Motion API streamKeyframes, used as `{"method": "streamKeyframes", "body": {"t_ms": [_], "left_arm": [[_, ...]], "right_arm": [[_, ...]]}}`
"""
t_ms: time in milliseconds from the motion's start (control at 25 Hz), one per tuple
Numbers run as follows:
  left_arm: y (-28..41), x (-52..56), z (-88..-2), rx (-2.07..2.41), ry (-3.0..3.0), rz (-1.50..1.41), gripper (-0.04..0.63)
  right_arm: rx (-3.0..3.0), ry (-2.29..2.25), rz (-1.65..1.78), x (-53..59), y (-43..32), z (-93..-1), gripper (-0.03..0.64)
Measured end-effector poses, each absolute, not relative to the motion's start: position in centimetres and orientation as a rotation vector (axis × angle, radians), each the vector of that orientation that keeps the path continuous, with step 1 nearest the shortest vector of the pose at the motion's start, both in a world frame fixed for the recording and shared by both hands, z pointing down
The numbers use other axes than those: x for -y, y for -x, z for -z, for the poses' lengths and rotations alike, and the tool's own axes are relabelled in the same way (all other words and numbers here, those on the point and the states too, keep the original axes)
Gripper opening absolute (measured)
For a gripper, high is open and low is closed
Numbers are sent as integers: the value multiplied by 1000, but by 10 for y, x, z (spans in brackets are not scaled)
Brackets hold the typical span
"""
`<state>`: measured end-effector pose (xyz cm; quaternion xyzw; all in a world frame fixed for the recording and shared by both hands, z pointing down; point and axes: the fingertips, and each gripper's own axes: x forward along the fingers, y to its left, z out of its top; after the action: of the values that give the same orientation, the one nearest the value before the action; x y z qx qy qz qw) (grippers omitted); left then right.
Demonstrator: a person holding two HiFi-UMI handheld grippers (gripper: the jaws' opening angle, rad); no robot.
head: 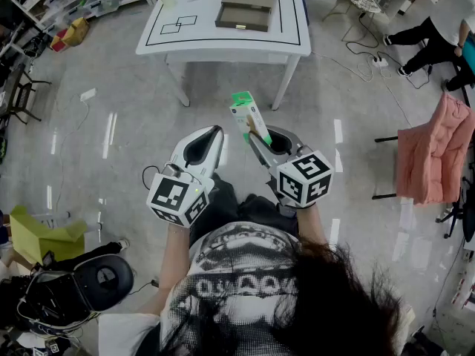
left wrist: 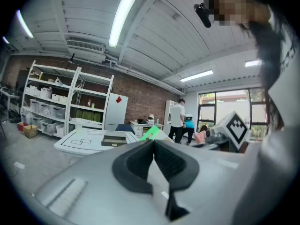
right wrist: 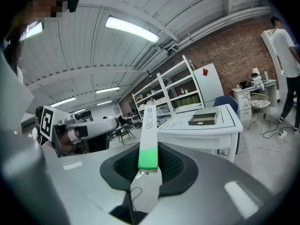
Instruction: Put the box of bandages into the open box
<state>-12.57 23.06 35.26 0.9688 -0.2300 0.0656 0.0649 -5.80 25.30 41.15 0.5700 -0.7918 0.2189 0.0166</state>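
bandage box (head: 247,117) is clamped in your right gripper (head: 263,136), with its lower end pinched between the pads and its green-and-white length sticking out past the jaws, tilted up and forward. your left gripper (head: 214,133) hangs just beside it, jaws closed together on nothing. the open box (head: 245,7) lies on the white table (head: 223,44), well ahead of you across the floor, and its lid looks laid back behind the tray. so i judge you are in the carry step: the pick is done and the placing is not yet begun. the next move calls for walking up to the white table, bringing the right gripper over the tray of the open box, lowering the bandage box inside its walls, and only then easing the jaws apart. watch the grip: only the bottom end is held, so a quick swing could lever the carton loose
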Motion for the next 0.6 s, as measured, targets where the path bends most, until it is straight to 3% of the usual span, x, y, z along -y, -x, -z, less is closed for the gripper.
{"method": "streamKeyframes", "body": {"t_ms": [600], "left_arm": [[118,-245,-358,683,-2911,-214,0]], "right_arm": [[2461,-1784,-713,-267,51,-416,89]]}}
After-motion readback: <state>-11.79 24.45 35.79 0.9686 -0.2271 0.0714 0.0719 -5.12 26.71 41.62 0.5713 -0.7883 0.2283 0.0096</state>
